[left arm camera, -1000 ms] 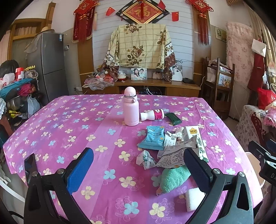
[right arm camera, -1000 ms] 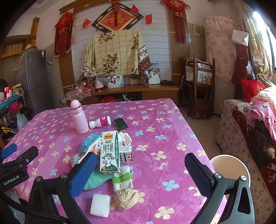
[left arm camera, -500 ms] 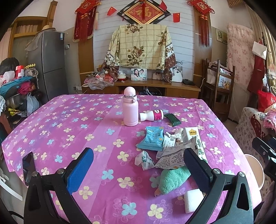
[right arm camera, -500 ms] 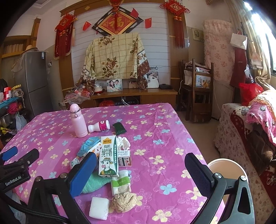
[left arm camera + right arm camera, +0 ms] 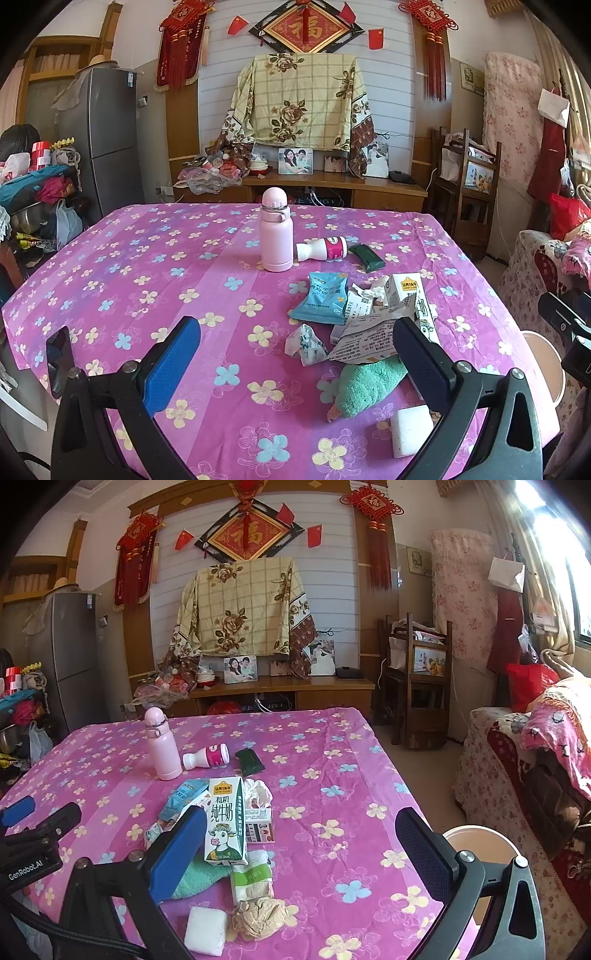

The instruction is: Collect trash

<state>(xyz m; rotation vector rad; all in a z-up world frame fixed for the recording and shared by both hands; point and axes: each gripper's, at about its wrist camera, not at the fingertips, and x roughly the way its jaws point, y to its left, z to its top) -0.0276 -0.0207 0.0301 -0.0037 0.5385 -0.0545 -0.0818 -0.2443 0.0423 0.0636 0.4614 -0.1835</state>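
A heap of trash lies on the pink flowered tablecloth [image 5: 155, 280]: a milk carton [image 5: 224, 821], a blue snack packet [image 5: 325, 297], a crumpled printed wrapper [image 5: 369, 338], a small white-green wrapper [image 5: 304, 345], a brown paper ball [image 5: 260, 917], a green-white sachet [image 5: 252, 880], a dark green packet [image 5: 366, 257]. My left gripper [image 5: 295, 354] is open and empty, above the table's near edge before the heap. My right gripper [image 5: 301, 843] is open and empty, above the heap's right side. A round bin [image 5: 480, 845] stands on the floor right of the table.
A pink flask [image 5: 276, 235] stands upright mid-table, a white-pink small bottle [image 5: 322, 249] lying beside it. A green cloth [image 5: 369, 384] and a white sponge [image 5: 412, 430] lie near the front edge. A sofa [image 5: 535, 760] is at right, a wooden chair [image 5: 421, 686] beyond the table.
Both grippers have drawn back and risen slightly, so the table and trash sit a little farther away. Nothing on the table has moved. Both stay open.
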